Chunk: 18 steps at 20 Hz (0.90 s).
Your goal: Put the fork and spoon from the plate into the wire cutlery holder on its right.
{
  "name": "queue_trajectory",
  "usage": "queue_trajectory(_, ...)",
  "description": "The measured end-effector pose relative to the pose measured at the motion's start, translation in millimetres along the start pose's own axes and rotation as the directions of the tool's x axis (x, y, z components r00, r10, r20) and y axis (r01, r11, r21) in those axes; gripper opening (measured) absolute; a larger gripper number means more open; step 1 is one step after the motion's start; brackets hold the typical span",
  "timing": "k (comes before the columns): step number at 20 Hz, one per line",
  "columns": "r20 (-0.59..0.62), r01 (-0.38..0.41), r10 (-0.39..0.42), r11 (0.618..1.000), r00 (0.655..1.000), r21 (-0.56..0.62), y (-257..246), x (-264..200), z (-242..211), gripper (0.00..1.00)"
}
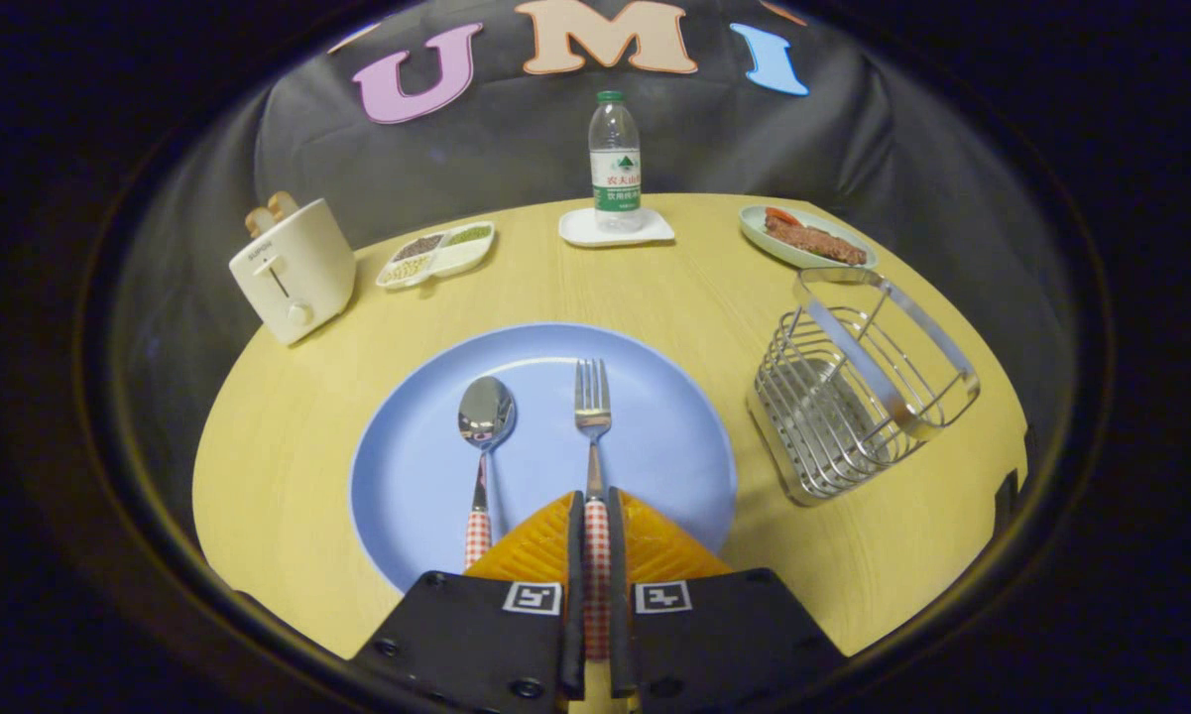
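Observation:
A blue plate [655, 446] lies on the yellow table just ahead of my fingers. On it lie a spoon [485, 415] and a fork [591, 397], both with red-and-white checked handles and pointing away from me. My gripper [595, 501] is shut on the fork's handle [596, 555], which runs back between both fingers. The fork rests flat on the plate, as far as I can tell. The spoon lies to the left of the fingers, untouched. The wire cutlery holder [858, 387] stands to the right of the plate, with nothing in it.
A cream toaster [291, 270] stands at the far left. Beyond the plate are a divided dish of grains [438, 253], a water bottle [615, 164] on a white coaster, and a green plate of food [805, 238] behind the holder.

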<state>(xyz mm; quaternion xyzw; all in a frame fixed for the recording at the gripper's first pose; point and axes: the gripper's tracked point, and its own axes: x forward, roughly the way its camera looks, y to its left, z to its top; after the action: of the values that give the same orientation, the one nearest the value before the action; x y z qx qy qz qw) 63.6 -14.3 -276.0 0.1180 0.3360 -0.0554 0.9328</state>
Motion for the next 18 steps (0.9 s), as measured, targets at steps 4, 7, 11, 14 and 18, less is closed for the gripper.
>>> queue_trajectory(4, -0.010, 0.025, -0.026, 0.999, 1.000, -0.042, -0.3, -5.6, 3.4, 0.06)
queue_trajectory(7, -0.005, 0.048, -0.048, 0.997, 0.999, -0.064, -1.5, -16.5, 13.7, 0.06)
queue_trajectory(11, -0.034, 0.102, -0.106, 0.990, 0.994, -0.102, -7.5, -39.6, 26.8, 0.06)
queue_trajectory(14, -0.061, 0.150, -0.155, 0.986, 0.986, -0.076, -10.2, -61.1, 40.9, 0.06)
queue_trajectory(18, -0.110, 0.206, -0.212, 0.977, 0.971, -0.059, -15.0, -91.9, 60.7, 0.06)
